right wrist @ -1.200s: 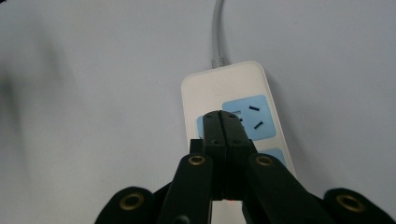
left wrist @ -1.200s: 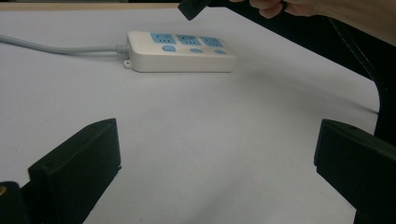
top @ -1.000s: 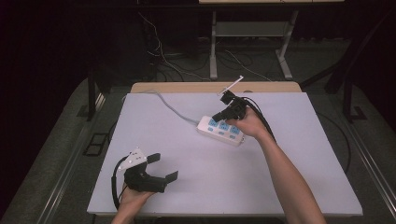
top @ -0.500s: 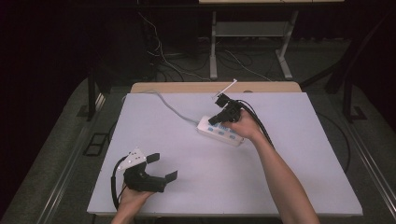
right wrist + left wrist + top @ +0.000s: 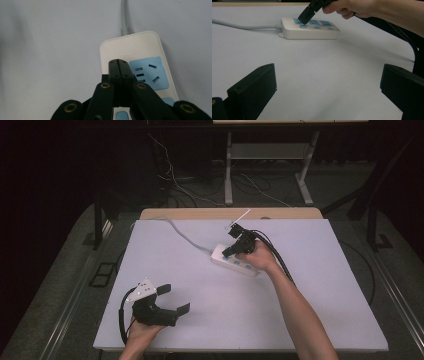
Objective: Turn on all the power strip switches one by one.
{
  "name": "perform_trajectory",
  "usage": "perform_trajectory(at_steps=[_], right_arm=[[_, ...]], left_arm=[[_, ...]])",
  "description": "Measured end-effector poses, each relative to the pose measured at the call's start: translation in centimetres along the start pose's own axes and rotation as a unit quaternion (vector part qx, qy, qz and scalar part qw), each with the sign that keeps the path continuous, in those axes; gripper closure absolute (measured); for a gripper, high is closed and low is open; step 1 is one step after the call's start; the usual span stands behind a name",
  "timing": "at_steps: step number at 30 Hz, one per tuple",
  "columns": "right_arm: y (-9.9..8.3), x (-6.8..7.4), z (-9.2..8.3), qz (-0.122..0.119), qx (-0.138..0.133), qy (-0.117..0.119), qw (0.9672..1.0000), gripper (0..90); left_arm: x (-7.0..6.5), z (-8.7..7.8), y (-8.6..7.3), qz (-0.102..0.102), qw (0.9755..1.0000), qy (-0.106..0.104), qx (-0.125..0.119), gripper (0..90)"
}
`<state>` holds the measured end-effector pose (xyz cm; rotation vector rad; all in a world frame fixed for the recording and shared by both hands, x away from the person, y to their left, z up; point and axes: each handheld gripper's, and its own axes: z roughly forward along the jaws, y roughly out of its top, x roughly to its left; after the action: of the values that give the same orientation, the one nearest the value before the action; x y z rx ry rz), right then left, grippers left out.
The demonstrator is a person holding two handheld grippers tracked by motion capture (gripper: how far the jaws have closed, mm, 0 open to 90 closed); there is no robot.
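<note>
Jaws pressed flat together with nothing between them, the right gripper (image 5: 119,65) points down at the power strip (image 5: 140,50), its closed tip over the strip's top face just beside the first blue socket (image 5: 149,72) and near a small blue button (image 5: 122,116). From the left gripper view the same tip (image 5: 304,20) comes down at a slant onto the button (image 5: 303,26) at the cable end of the strip (image 5: 309,32); whether it presses or merely touches cannot be told. The strip lies flat on the white table (image 5: 300,320), toward the far side and a little right of centre in the high view (image 5: 235,262), set at an angle, with its grey cable (image 5: 185,235) running off toward the far left edge. The right hand (image 5: 260,257) wraps the gripper (image 5: 227,254) from above, black cables trailing back along the forearm. The left gripper (image 5: 177,299) rests well apart from the strip at the near left of the table, held in the left hand (image 5: 142,332), its two black jaws spread wide and empty, bare table between them, facing the strip.
</note>
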<state>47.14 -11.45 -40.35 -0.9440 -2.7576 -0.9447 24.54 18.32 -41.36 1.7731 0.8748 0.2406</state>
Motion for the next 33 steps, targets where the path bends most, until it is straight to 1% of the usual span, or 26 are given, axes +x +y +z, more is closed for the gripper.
perform_trajectory(at_steps=[5, 7, 12, 15, 22, 25, 27, 33], right_arm=[[-0.05, -0.03, 0.35, -0.001, 0.003, -0.002, 1.0000, 90.0], [-0.11, -0.11, 0.43, 0.002, -0.003, 0.004, 1.0000, 90.0], [-0.04, -0.01, 0.51, -0.003, 0.003, -0.004, 1.0000, 90.0], [-0.24, -0.27, 0.42, 0.003, 0.000, -0.004, 1.0000, 90.0], [-0.89, -0.46, 0.38, 0.006, -0.017, 0.002, 0.9998, 90.0], [-0.98, -0.36, 0.41, 0.002, -0.020, -0.003, 0.9998, 90.0], [-0.91, -0.16, 0.42, -0.002, -0.018, -0.010, 0.9998, 90.0], [-0.93, 0.12, 0.49, -0.005, -0.016, -0.020, 0.9997, 90.0]], left_arm=[[0.00, -0.01, -0.01, 0.000, 1.0000, 0.000, 0.000, 0.0], [-0.02, 0.02, -0.01, 0.001, 1.0000, -0.001, 0.001, 0.0], [-0.16, 0.07, 0.00, 0.003, 1.0000, -0.002, 0.003, 0.0], [-0.20, 0.06, 0.00, 0.004, 1.0000, -0.002, 0.002, 0.0], [-0.18, 0.06, 0.03, 0.004, 1.0000, -0.001, 0.002, 0.0], [-0.20, 0.08, 0.03, 0.003, 1.0000, -0.001, 0.002, 0.0], [-0.23, 0.09, 0.03, 0.004, 1.0000, -0.002, 0.001, 0.0], [-0.29, 0.08, 0.04, 0.004, 1.0000, -0.003, 0.000, 0.0]])
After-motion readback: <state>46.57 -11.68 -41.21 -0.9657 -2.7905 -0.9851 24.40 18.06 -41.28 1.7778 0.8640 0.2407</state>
